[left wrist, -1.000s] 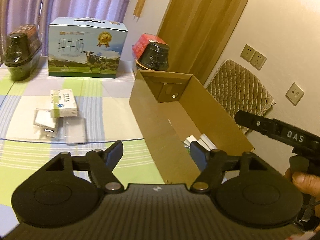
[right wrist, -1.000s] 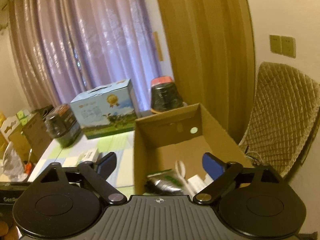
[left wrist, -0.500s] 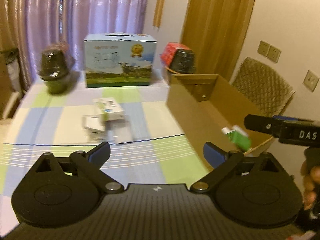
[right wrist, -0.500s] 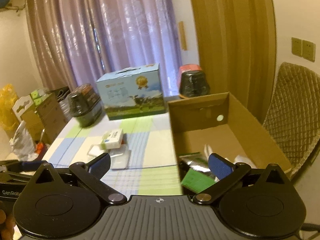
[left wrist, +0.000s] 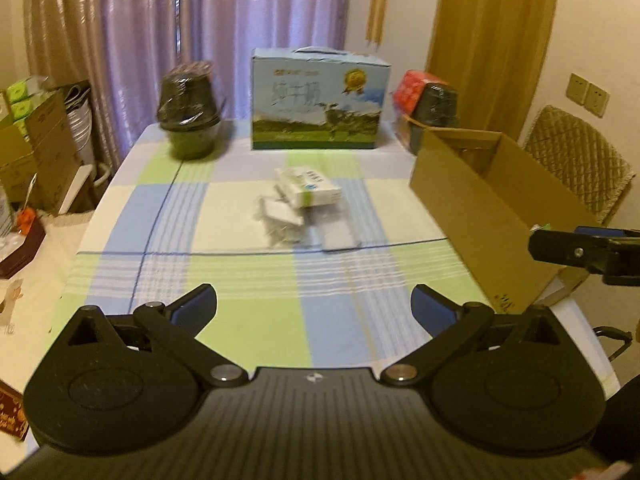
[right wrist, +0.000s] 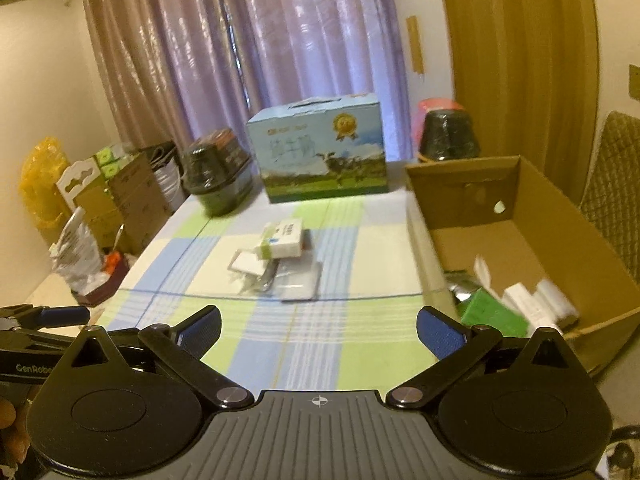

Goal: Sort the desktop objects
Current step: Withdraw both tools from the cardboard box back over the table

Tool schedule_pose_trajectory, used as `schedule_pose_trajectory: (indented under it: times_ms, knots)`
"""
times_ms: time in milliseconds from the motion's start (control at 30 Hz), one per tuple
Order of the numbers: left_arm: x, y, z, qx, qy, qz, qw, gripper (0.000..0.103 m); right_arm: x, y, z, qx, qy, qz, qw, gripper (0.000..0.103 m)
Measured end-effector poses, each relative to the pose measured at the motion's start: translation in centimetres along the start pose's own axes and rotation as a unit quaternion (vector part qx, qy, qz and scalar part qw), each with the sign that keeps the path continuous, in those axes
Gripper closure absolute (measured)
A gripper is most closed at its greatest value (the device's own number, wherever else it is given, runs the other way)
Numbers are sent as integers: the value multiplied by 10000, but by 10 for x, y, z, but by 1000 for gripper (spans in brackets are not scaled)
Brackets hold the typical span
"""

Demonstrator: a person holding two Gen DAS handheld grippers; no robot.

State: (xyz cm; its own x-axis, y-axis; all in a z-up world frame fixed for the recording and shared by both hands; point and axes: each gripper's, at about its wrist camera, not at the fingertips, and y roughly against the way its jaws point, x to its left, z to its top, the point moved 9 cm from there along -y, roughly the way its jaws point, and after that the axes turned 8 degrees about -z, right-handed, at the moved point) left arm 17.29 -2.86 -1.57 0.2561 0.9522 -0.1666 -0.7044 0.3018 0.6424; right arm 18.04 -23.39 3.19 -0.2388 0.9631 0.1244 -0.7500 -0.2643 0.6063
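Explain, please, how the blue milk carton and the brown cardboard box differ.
The blue milk carton is closed, with a handle on top and a printed cow scene; the brown cardboard box is open-topped and plain. The carton stands at the table's far edge, the box along its right side. The box holds sorted items; the carton's contents are hidden. Both are rectangular cardboard.

Warm, dim yellowish light fills the room. Mauve curtains [right wrist: 256,36] hang across the far wall at twelve o'clock, with a wooden door [right wrist: 516,56] at about one. A quilted chair [left wrist: 576,160] stands at two o'clock under wall sockets [left wrist: 588,90]. Stacked cardboard cartons [right wrist: 120,196] crowd ten o'clock beside the checked-cloth counter [left wrist: 248,300].
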Motion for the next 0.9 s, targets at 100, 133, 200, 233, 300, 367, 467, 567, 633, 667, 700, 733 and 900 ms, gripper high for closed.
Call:
schedule_pose_trajectory:
  times_ms: [100,133,200,233,300,367,467,567,633,667,700,733,900]
  knots:
    - [12,0,-5,53,155,-17,9999,1,8,-4,-6,67,40,47,10000,2]
    - [15,0,-6,60,172,6,9998,1,10,-6,-8,90,51,60,9999,2]
    - [19,-1,-8,81,152,63,9998,1,15,-9,-11,142,77,88,9998,2]
    - [21,-1,-8,86,156,78,9998,1,17,-10,-13,162,94,97,9998,2]
    - [25,-3,-9,91,176,103,9998,1,20,-14,-16,198,126,112,9997,2]
    - [27,-4,-9,87,169,138,9997,1,22,-16,-18,231,130,119,9996,2]
    - [32,-8,-7,83,133,194,9997,1,24,-20,-21,270,134,113,9995,2]
    - [36,-11,-7,85,99,248,9996,1,24,-24,-23,301,134,107,9994,2]
    - [39,-14,-6,85,81,259,9996,1,24,-26,-24,318,126,101,9994,2]
    - [40,-15,-6,93,61,272,9996,1,23,-27,-24,328,114,100,9993,2]
    - [41,-17,-6,114,41,288,9995,1,23,-28,-24,337,104,99,9993,2]
    - [42,-19,-6,127,27,295,9995,1,23,-30,-25,343,97,96,9993,2]
    - [47,-26,-7,174,9,312,9994,1,26,-37,-26,388,104,102,9991,2]
